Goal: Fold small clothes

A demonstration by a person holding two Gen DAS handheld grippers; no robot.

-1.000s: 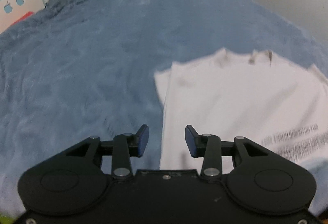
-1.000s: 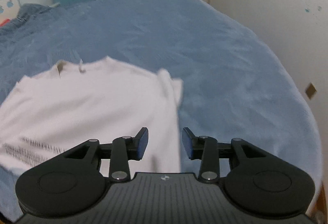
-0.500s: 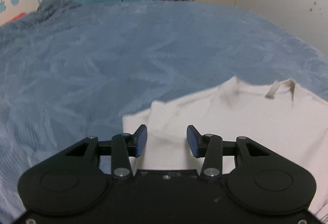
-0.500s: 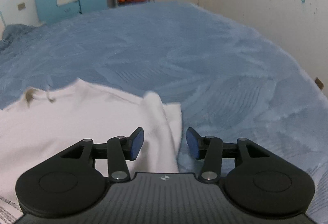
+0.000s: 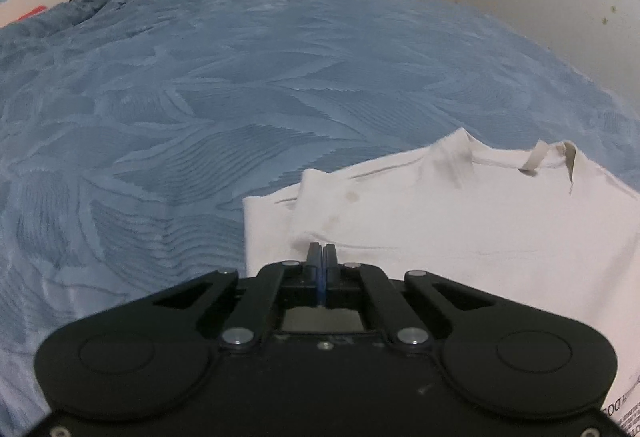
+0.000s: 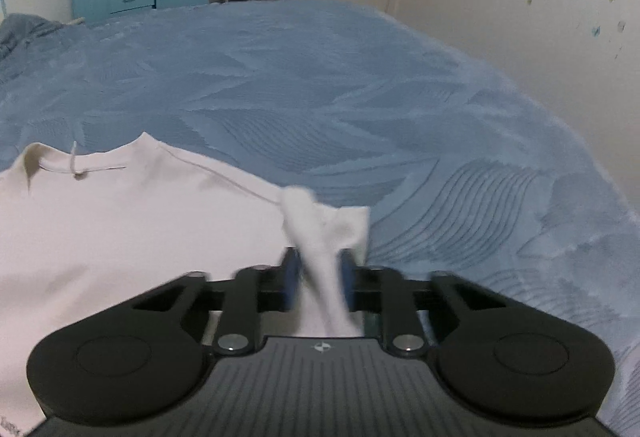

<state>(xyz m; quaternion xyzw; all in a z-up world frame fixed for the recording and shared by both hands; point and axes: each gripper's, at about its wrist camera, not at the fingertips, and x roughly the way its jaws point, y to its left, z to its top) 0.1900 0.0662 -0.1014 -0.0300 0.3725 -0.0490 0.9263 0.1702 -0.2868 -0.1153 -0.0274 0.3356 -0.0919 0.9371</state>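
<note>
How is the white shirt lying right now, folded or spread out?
Mostly spread: the white shirt lies flat on the blue bedspread, collar visible, only its sleeve edges tucked or bunched.

Print on white shirt (image 5: 460, 229), too small, illegible

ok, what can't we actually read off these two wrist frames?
- Left wrist: whether the left gripper has pinched the white shirt; pads meet over the cloth and hide any caught fabric.
- Left wrist: shirt's printed text, cut off by the frame edge.
- Right wrist: right gripper fingers motion-blurred around the sleeve, so grip unclear.
- Both: shirt's near hem, behind gripper bodies.
</note>
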